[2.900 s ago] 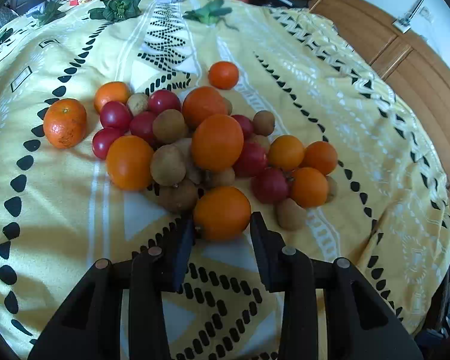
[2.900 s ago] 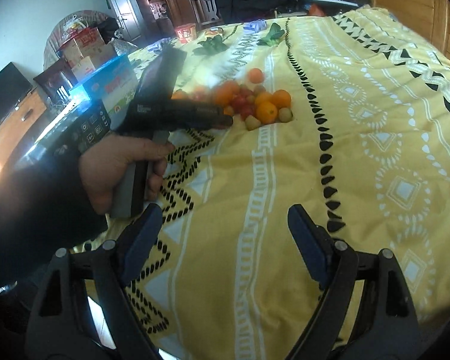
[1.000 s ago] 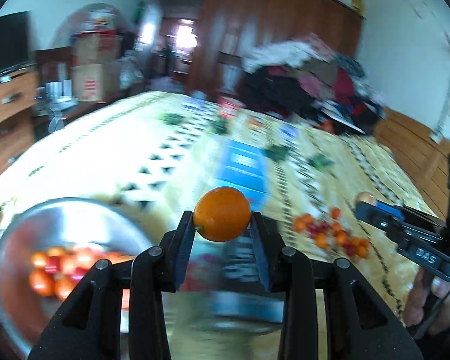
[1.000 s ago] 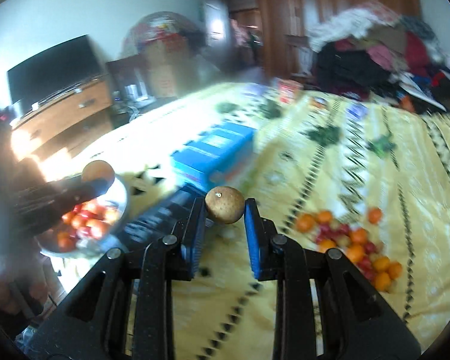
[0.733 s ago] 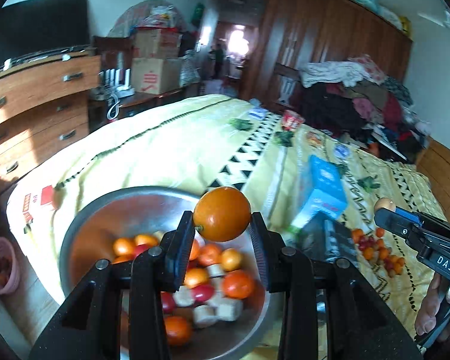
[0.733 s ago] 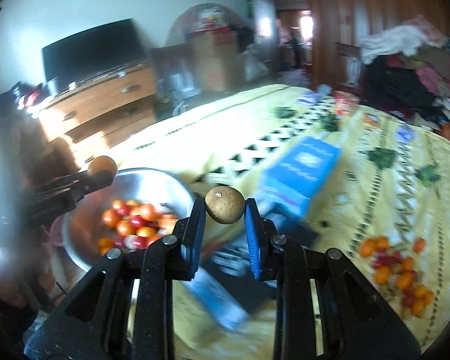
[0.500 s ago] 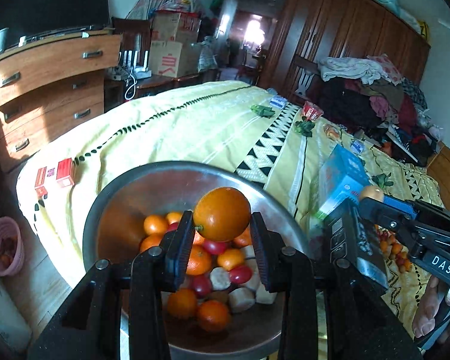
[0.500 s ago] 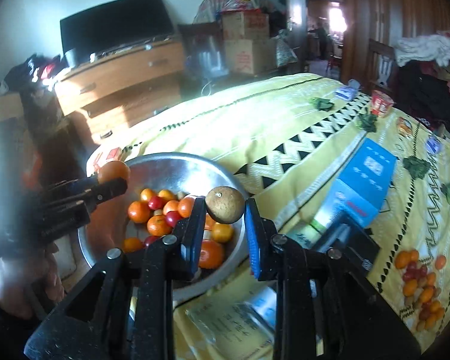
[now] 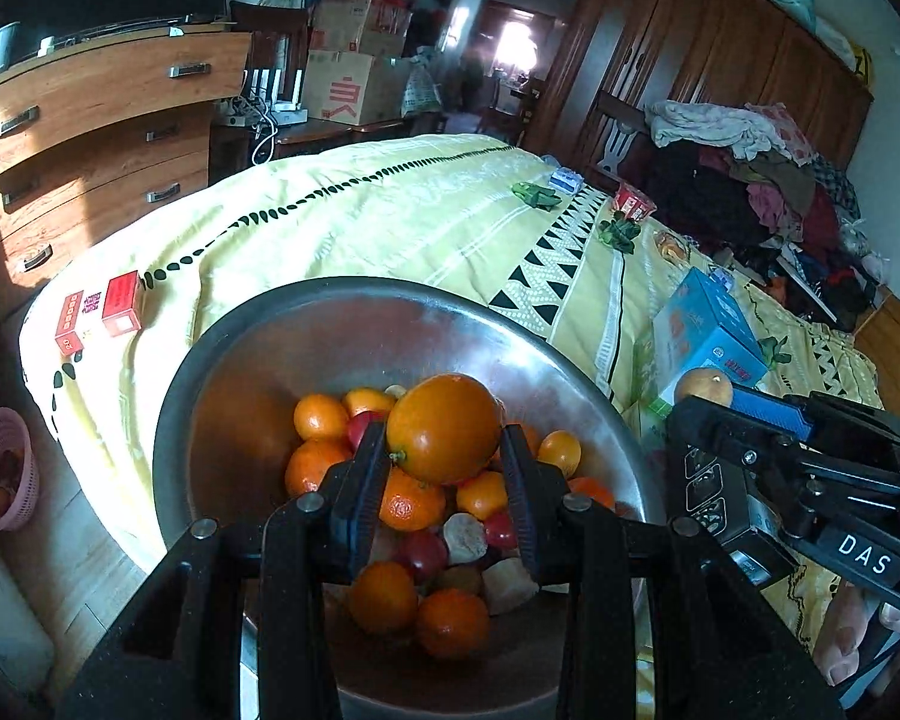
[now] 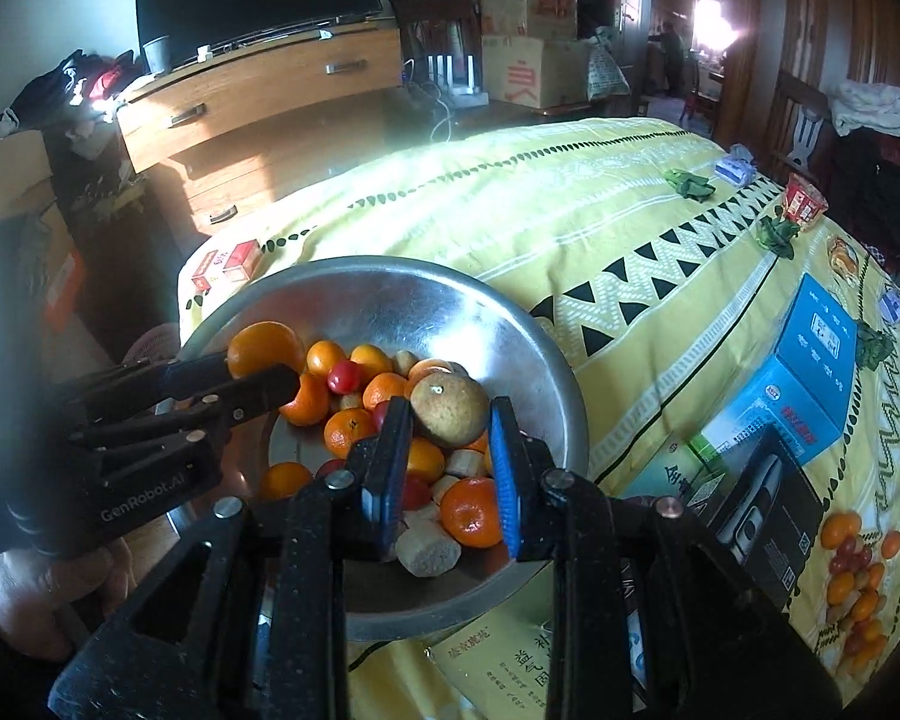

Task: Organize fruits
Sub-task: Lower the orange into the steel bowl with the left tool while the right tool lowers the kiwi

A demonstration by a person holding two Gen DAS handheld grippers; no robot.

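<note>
A steel bowl (image 9: 354, 324) (image 10: 390, 294) on the yellow bedspread holds several oranges, red fruits and brown fruits. My left gripper (image 9: 444, 450) is shut on an orange (image 9: 444, 429) and holds it above the bowl's fruit; it also shows in the right wrist view (image 10: 264, 369). My right gripper (image 10: 447, 420) is shut on a brown round fruit (image 10: 450, 408) above the bowl's right side; it shows in the left wrist view (image 9: 702, 390) by the bowl's right rim. A small pile of loose fruit (image 10: 855, 570) lies on the bed at right.
A blue box (image 10: 810, 372) and a black box (image 10: 762, 516) lie right of the bowl, with a printed packet (image 10: 510, 654) under its near rim. Red small boxes (image 9: 99, 309) sit at the bed's left edge. A wooden dresser (image 9: 90, 120) stands beyond.
Both grippers have come closer over the bowl with their fruits still held; the bowl now fills more of each view.
</note>
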